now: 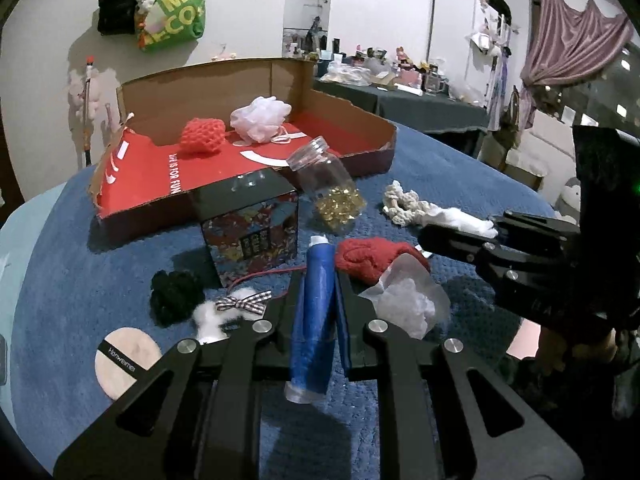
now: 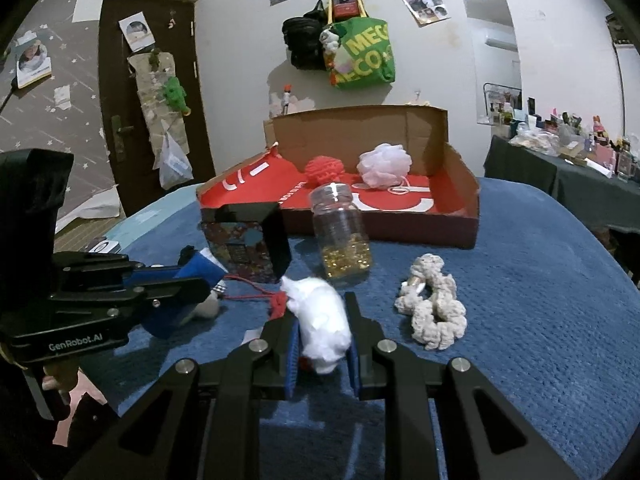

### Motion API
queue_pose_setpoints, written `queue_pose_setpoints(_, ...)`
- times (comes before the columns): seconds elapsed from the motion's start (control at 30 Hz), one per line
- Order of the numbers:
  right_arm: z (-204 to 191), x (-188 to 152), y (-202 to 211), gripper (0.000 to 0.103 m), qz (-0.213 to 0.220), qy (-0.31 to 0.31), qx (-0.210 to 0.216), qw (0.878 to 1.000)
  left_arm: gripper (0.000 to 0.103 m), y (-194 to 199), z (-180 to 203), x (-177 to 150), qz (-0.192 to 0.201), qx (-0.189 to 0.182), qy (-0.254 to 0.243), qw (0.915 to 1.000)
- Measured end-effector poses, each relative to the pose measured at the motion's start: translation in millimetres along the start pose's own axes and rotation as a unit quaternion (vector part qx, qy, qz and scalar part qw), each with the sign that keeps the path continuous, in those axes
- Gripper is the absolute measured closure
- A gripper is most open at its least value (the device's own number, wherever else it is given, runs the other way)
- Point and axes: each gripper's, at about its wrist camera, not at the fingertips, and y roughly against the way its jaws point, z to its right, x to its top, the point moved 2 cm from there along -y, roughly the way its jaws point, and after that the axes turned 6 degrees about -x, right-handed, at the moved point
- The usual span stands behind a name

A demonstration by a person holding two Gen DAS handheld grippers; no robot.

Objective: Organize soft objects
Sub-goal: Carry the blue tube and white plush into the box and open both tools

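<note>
A blue blanket (image 2: pixel 540 264) is covering the table. At its far side a red box (image 2: pixel 456 216) is holding a white pouf (image 2: pixel 385 165) and a red ball (image 2: pixel 323 169). Nearer, the left gripper (image 1: pixel 320 300) is clamping a blue roll (image 1: pixel 312 320); the right gripper (image 2: pixel 322 334) is clamping white stuffing (image 2: pixel 322 320).

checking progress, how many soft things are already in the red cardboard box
2: a red knitted ball near the back left of the red cardboard box, and a white mesh bath pouf just to its right. Nothing else shows inside, though the near wall may hide something low.
</note>
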Motion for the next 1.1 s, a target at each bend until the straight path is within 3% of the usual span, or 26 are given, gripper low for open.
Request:
queue_pose_setpoints(0.23,7.8,4.2,-4.1,0.082,-0.012,0.001,-0.011,1.0,0.09,8.2,-13.6,3.2,0.001,0.024,0.02,0.9995)
queue_pose_setpoints(0.67,23.2,36.9,-36.7,0.082,-0.055,0.039,-0.034,0.997,0.09,4.7,-68.9,21.3,-0.051,0.066,0.033,0.9959)
queue_pose_setpoints(1.1,29.7,71.3,-78.0,0.082,-0.084,0.09,-0.051,0.991,0.09,-24.7,-98.8,47.4,-0.088,0.056,-0.001,0.9945)
